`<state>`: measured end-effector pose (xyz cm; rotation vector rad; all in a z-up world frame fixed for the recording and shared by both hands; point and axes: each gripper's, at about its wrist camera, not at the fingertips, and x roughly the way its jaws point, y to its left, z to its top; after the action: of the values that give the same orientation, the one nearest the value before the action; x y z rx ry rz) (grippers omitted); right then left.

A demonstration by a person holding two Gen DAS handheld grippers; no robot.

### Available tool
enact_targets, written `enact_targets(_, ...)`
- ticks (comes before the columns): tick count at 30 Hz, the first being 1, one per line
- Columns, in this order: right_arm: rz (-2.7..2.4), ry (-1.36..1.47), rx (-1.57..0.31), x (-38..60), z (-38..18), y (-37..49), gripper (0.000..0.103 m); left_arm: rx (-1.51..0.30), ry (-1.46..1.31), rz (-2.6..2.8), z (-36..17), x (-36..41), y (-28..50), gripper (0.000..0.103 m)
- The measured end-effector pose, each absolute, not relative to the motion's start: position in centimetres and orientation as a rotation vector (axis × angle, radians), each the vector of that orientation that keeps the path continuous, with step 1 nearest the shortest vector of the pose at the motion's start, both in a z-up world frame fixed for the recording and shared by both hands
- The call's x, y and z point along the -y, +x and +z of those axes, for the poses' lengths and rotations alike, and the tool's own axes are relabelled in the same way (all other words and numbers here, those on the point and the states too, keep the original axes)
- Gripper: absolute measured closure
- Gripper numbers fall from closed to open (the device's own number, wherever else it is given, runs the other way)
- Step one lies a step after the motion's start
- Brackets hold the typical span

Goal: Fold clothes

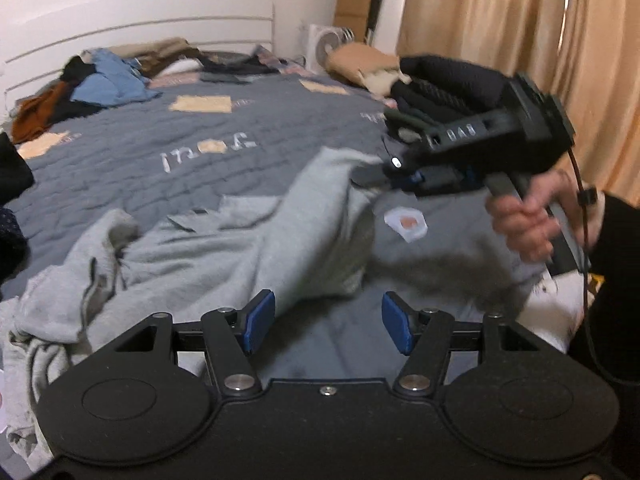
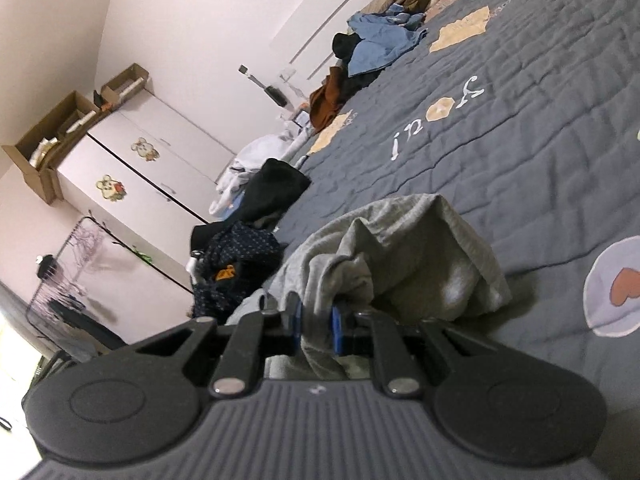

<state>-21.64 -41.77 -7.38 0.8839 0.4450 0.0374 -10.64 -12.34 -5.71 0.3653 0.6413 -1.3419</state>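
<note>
The grey garment (image 1: 224,248) lay crumpled on the grey quilted bedspread (image 1: 168,136), on the near part of the bed, with one portion lifted off the surface.

The right gripper (image 2: 316,324) was clamped on a fold of the grey garment; fabric filled the narrow gap between its blue pads (image 2: 337,330) and rose in a bunch just beyond them. In the left wrist view, the same gripper (image 1: 372,174) was held in a hand (image 1: 532,224) above the bedspread, with the garment draping down from its tip.

The left gripper (image 1: 328,322) stood with its jaws apart and nothing between them. Its blue pads (image 1: 260,320) hung just above the near edge of the garment, not touching it.

A pile of blue, brown and dark clothes (image 1: 96,84) lay at the far side of the bedspread, well apart from the garment. A dark patterned pile (image 2: 240,256) lay at the bedspread's edge, near the garment.
</note>
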Motion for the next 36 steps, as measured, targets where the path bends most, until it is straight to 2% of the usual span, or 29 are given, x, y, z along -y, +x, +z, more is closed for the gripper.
enact_targets(7, 0.062, 0.702, -0.563, 40.7, -6.4, -21.1, 0.085, -0.645, 0.417, -1.35, -6.0, 12.4, -11.5, 0.044)
enact_targets(10, 0.095, 0.569, -0.629, 39.8, -5.8, -21.4, 0.078, -0.646, 0.43, -1.346, -6.2, 12.5, -11.4, 0.044)
enact_targets(12, 0.118, 0.475, -0.671, 39.1, -5.7, -21.8, 0.067, -0.645, 0.436, -1.341, -6.2, 12.5, -11.3, 0.044)
enact_targets(15, 0.144, 0.359, -0.721, 38.0, -6.0, -22.4, 0.06, -0.643, 0.434, -1.337, -6.1, 12.4, -11.2, 0.044)
enact_targets(27, 0.149, 0.095, -0.856, 33.8, -10.3, -20.1, 0.047, -0.639, 0.44, -1.326, -6.1, 12.4, -11.2, 0.043)
enact_targets(31, 0.109, 0.119, -0.821, 33.7, -10.9, -19.8, 0.051, -0.638, 0.444, -1.317, -6.2, 12.4, -11.1, 0.043)
enact_targets(32, 0.098, 0.149, -0.821, 34.0, -10.9, -19.7, 0.056, -0.637, 0.445, -1.314, -6.2, 12.4, -11.0, 0.043)
enact_targets(33, 0.088, 0.179, -0.82, 34.3, -10.9, -19.6, 0.067, -0.637, 0.445, -1.312, -6.2, 12.3, -10.9, 0.043)
enact_targets(36, 0.086, 0.276, -0.797, 35.5, -10.3, -19.5, 0.08, -0.635, 0.447, -1.304, -6.2, 12.2, -10.8, 0.043)
